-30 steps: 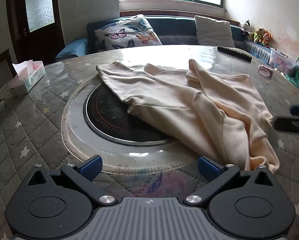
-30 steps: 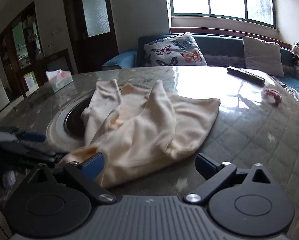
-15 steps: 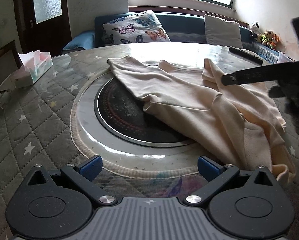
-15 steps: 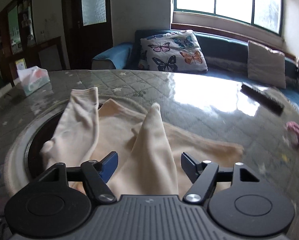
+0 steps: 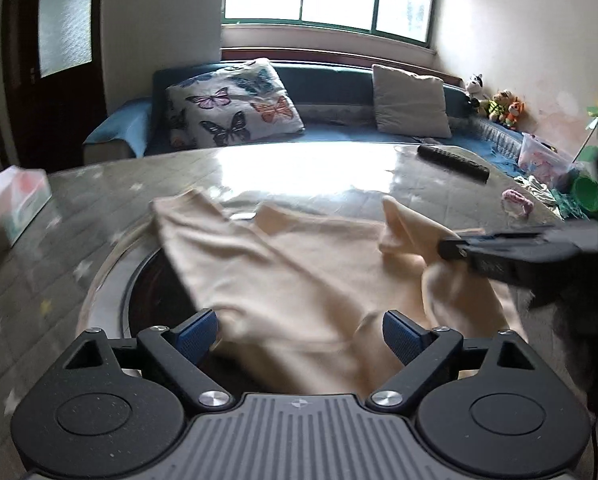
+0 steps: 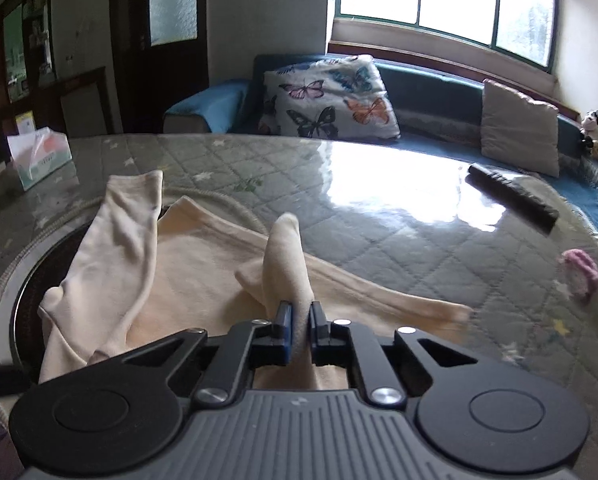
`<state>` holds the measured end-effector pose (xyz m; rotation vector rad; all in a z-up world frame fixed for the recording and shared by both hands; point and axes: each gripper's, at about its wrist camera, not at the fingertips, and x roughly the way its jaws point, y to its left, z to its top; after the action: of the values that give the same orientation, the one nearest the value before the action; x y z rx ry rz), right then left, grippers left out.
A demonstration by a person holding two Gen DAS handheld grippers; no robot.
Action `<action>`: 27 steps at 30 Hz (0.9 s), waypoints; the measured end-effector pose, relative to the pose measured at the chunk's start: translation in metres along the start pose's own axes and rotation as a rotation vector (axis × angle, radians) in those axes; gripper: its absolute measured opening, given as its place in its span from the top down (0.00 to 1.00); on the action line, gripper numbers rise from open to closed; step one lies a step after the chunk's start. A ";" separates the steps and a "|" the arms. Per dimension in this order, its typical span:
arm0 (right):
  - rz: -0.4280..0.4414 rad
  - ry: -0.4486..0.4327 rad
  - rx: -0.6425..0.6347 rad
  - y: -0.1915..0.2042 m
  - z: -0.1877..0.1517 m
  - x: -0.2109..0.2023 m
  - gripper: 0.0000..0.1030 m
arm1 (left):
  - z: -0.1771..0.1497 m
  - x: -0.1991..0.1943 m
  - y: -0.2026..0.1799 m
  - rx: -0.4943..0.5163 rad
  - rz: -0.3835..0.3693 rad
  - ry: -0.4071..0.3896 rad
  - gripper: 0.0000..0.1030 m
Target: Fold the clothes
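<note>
Soft cream garment, right hand-held gripper pinching fold

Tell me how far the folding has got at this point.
Barely started: no fold done, and the cream garment lies rumpled on the table. In hand: the right gripper is shut on a raised sleeve. The left gripper is open over the near edge, gripping nothing. All folding is left.

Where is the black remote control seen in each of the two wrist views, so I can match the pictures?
Left wrist view: the black remote control lies upper right, on the far side of the table beyond the cream garment.
Right wrist view: the black remote control lies at right of centre, on the table's far edge.
Shared landmark: the butterfly pillow on the sofa.
</note>
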<state>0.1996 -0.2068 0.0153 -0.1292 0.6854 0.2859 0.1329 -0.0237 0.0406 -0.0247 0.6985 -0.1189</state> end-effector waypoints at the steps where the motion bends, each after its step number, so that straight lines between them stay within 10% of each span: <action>1: -0.003 -0.007 0.008 -0.004 -0.001 -0.005 0.92 | 0.005 0.005 -0.005 0.014 -0.014 0.002 0.11; 8: -0.046 -0.052 0.087 -0.043 -0.016 -0.051 0.92 | 0.016 0.051 -0.024 0.024 0.009 0.111 0.24; 14: -0.070 -0.098 0.160 -0.074 -0.038 -0.097 0.93 | 0.002 0.059 -0.016 0.027 0.005 0.155 0.88; 27: -0.068 -0.148 0.345 -0.098 -0.102 -0.163 0.92 | -0.044 -0.045 0.039 -0.051 0.072 0.022 0.95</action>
<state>0.0475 -0.3566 0.0435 0.1957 0.5726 0.1077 0.0747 0.0205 0.0329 -0.0474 0.7236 -0.0321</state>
